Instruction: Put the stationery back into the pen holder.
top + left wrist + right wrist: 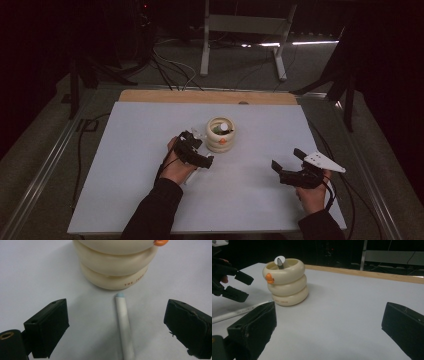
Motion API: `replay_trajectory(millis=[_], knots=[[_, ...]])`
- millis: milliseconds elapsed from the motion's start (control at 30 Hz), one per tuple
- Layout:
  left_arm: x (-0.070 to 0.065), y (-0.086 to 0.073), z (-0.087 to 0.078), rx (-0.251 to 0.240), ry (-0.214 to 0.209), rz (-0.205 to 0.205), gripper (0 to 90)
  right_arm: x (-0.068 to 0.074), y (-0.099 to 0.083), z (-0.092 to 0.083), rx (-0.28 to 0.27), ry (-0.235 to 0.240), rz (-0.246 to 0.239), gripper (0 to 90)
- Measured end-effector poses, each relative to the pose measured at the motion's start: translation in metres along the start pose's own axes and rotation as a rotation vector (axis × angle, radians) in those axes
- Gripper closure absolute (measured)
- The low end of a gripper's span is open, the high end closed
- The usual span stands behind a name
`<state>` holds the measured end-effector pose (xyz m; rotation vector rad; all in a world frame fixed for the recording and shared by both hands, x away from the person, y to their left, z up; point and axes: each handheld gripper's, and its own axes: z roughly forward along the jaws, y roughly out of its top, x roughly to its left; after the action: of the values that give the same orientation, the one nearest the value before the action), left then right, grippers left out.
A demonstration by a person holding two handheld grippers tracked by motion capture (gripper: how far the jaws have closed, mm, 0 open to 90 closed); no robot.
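Left hand-held gripper sits wide open, its jaws either side of the thin white plastic pen lying flat on the desk, not touching it. The pen's pale blue tip is just short of the cream ring-stacked ceramic holder at top centre. Right hand-held gripper is wide open too, holding nothing.

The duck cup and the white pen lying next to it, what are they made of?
The cream holder looks like glazed ceramic, or maybe glossy plastic: its three stacked rings are smooth with soft shine, an orange beak on the side and small printed letters near the base. The white pen looks like matte plastic: a plain, even tube with a pale blue tip. The pictures alone cannot settle either.
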<state>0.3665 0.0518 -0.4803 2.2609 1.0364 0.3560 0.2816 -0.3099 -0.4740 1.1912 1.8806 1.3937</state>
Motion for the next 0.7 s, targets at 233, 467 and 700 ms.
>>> replay_trajectory(millis=[233, 467, 700], knots=[[-0.002, -0.002, 0.003, 0.014, -0.003, 0.001, 7.5, 0.0, 0.0, 0.0, 0.001, 0.0, 0.001, 0.1], [-0.005, -0.005, 0.008, 0.023, -0.007, 0.005, 7.8, 0.0, 0.0, 0.0, 0.001, 0.0, 0.0, 0.1], [-0.006, -0.007, 0.012, 0.038, 0.001, 0.006, 7.8, 0.0, 0.0, 0.0, 0.001, 0.0, 0.001, 0.1]])
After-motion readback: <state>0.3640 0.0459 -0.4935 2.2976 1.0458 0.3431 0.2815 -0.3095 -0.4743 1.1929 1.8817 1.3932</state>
